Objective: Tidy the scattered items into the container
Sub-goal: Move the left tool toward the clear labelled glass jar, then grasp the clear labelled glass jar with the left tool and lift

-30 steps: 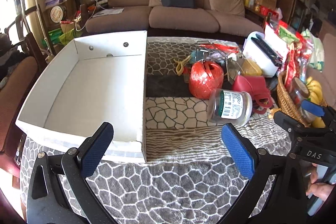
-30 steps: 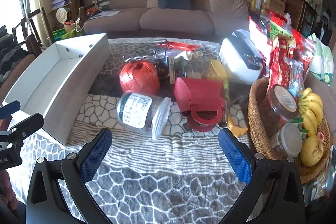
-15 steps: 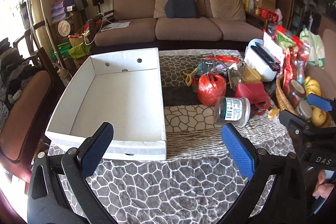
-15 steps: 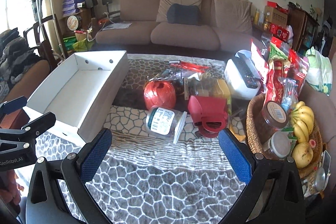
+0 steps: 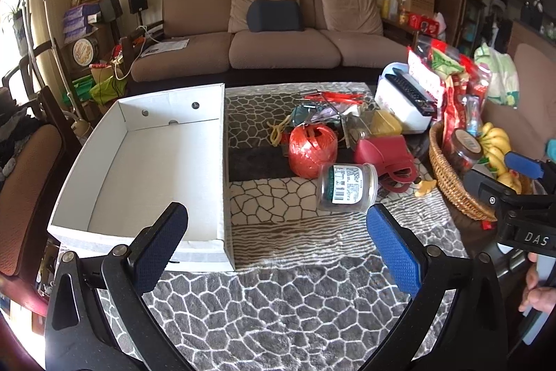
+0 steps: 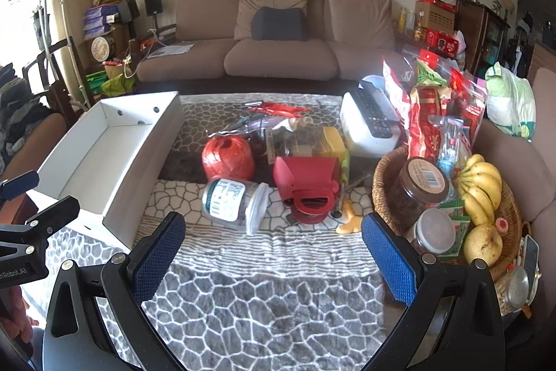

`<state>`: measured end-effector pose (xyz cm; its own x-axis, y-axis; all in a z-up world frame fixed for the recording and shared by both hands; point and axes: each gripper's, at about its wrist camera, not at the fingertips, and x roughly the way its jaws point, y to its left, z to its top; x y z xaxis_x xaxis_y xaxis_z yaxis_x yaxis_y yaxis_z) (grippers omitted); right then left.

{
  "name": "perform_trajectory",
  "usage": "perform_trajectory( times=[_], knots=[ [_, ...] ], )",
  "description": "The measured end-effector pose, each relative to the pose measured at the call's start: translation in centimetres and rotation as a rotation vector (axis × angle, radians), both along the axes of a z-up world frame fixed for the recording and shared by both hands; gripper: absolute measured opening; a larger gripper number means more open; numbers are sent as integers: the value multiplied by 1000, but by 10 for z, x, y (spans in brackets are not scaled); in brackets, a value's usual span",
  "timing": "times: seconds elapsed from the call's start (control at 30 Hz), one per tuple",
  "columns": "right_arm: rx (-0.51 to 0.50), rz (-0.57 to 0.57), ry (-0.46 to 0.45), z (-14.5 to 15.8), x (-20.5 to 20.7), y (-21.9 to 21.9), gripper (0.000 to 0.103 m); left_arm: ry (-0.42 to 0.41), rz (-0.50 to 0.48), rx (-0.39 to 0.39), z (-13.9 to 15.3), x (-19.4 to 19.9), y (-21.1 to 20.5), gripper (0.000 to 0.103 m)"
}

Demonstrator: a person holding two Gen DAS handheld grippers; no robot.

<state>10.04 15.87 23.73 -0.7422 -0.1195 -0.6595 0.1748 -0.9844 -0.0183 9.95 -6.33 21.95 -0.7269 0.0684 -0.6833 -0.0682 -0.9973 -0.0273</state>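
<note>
- One long brown sofa (image 5: 278,33) fills the back of the room, a dark cushion (image 5: 274,14) propped at its middle.
- Nearer in, the table (image 5: 278,301) wears a cloth of grey and brown stone pattern, and everything in play sits on it.
- The white cardboard box (image 5: 146,169) takes the table's left side, open-topped, with nothing visible inside.
- On the right edge sits a wicker basket (image 6: 382,183) holding bananas (image 6: 481,183), a dark jar and a smaller capped jar.
- Behind the basket stand red snack bags (image 6: 431,113), with a white appliance (image 6: 361,127) beside them and a remote lying on top.
- The scattered pile lies between box and basket, well apart from the box wall.
- Biggest in the pile is the ball of red twine (image 5: 312,150), just behind the glass jar.
- A red scoop-shaped plastic piece (image 6: 307,183) lies to the jar's right, touching or nearly so; I cannot tell which.
- The glass jar (image 5: 347,186) lies on its side, label up, lid toward the basket.
- A small yellow bit (image 6: 349,219) lies near the basket's foot.
- Left gripper (image 5: 278,242) hovers over the near cloth, fingers spread wide, gripping nothing.
- Right gripper (image 6: 274,249) hangs likewise, blue pads (image 6: 389,266) far apart, nothing between them, the jar ahead of it.
</note>
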Motion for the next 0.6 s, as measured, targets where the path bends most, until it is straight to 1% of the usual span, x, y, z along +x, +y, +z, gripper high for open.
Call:
perform_trajectory(
  times=[0.1,0.23,0.37,0.47,0.6],
  knots=[
    [3,-20,-7,-4,-5,19,103,-17,-15,12,-8,-10,15,103],
    [-26,-39,-19,-12,-11,41,103,-38,-51,19,-26,-25,37,103],
    [-74,-62,-35,-26,-16,59,103,-62,-82,-11,-52,-44,64,103],
    [-113,-71,-57,-40,-22,69,103,-84,-103,-13,-73,-61,80,103],
    [-125,-70,-78,-57,-31,76,103,-100,-119,-14,-97,-82,94,103]
  ],
)
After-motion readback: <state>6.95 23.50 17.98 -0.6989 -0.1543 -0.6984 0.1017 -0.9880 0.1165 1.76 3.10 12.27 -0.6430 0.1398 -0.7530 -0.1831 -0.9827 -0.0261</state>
